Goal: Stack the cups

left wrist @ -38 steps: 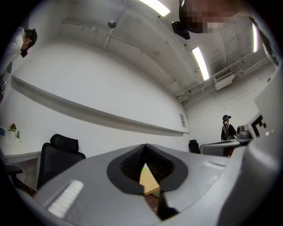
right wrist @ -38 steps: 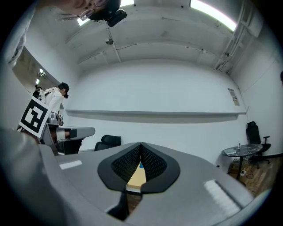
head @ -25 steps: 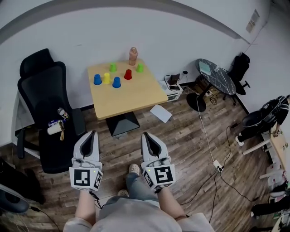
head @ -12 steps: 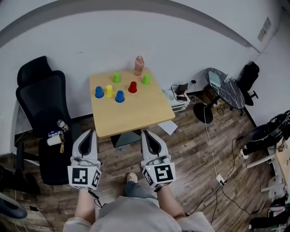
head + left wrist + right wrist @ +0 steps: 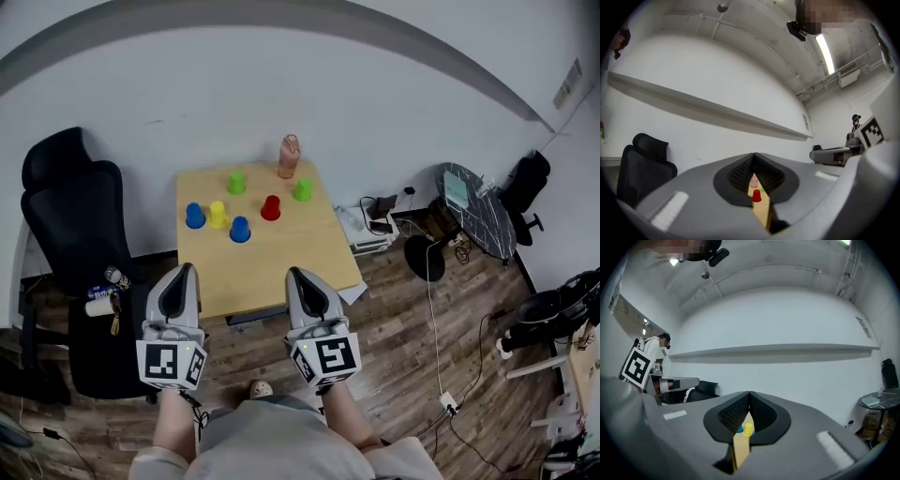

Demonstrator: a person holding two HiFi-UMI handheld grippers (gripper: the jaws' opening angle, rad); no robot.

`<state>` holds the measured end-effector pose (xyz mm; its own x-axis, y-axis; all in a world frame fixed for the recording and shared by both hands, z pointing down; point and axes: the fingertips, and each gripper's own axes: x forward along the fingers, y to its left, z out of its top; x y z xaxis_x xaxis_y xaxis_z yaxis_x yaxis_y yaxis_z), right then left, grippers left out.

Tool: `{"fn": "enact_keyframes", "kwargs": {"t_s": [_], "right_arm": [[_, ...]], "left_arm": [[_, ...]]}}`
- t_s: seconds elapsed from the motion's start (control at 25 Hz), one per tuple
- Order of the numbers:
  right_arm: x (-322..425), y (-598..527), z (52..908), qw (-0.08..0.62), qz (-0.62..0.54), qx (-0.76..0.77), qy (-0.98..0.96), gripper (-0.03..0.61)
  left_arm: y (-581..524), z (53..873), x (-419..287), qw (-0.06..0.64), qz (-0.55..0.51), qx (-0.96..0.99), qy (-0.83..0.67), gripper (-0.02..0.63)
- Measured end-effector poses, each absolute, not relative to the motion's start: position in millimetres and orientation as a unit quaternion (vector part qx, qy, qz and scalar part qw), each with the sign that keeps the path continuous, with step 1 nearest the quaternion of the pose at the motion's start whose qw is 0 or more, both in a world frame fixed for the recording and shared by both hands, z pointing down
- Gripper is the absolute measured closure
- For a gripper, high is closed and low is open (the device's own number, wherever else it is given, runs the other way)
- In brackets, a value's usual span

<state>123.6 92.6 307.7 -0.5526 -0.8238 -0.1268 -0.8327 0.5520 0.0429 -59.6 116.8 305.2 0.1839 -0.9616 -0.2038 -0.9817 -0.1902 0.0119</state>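
Left hand-held gripper [image 5: 184, 274], right hand-held gripper [image 5: 294, 276]: jaws together, empty, at desk [image 5: 281, 251] 6 o'clock edge, likely shut for approach. Red cup [image 5: 271, 208], yellow cup [image 5: 217, 215], others stand apart toward 12 o'clock; none stacked.

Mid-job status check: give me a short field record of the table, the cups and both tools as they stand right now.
table: wooden table, with a pink bottle at its far edge
cups: six, all separate, none stacked
nearer cups: blue cup, yellow cup, second blue cup, red cup
farther cups: green cup, second green cup
left tool: shut, empty, at the table's near side, touching no cup
right tool: shut, empty, at the table's near side, touching no cup
beside table: office chair, on the left
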Motion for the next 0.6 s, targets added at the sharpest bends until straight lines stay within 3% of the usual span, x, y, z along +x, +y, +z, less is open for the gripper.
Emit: {"fn": "enact_keyframes", "kwargs": {"t_s": [0.6], "right_arm": [[94.9,-10.3,344.5,0.019,-0.020,-0.447,0.894,0.572]], "left_arm": [[24.0,324.6,-74.9,0.051,0.050,-0.766,0.639,0.560]]}}
